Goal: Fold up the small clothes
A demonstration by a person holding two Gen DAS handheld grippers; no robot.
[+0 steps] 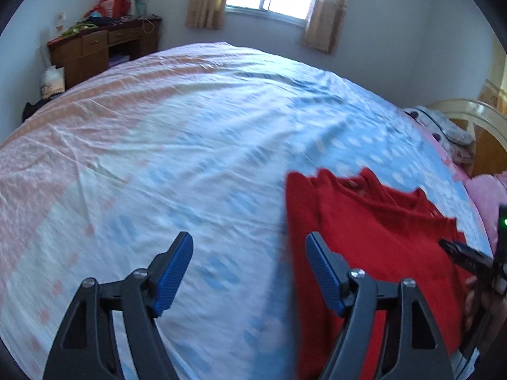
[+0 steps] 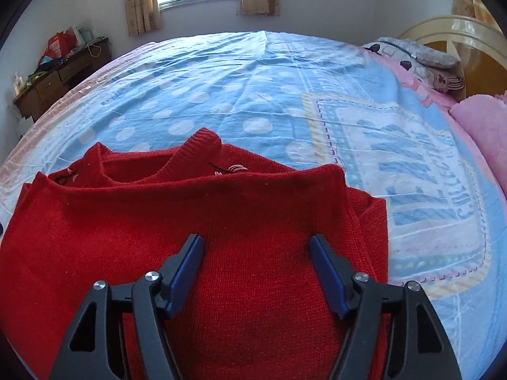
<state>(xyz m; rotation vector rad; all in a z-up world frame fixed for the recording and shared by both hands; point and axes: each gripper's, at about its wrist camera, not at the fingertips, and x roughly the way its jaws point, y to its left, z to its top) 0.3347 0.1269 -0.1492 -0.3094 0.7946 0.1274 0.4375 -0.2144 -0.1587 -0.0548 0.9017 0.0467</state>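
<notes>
A small red knitted sweater (image 2: 190,215) lies folded on the bed, its neckline at the far side. It also shows in the left wrist view (image 1: 380,237), low at the right. My left gripper (image 1: 250,247) is open and empty; it hovers over the bedsheet just left of the sweater's left edge, with its right finger (image 1: 323,269) over that edge. My right gripper (image 2: 256,250) is open and empty above the sweater's near half. It shows in the left wrist view (image 1: 465,256) at the far right, beside the sweater.
The bed (image 2: 285,72) has a blue dotted and pink sheet. Pillows (image 2: 418,60) and a pink blanket (image 2: 481,126) lie at the right by the headboard (image 2: 459,28). A cluttered wooden desk (image 1: 104,44) stands at the far left wall.
</notes>
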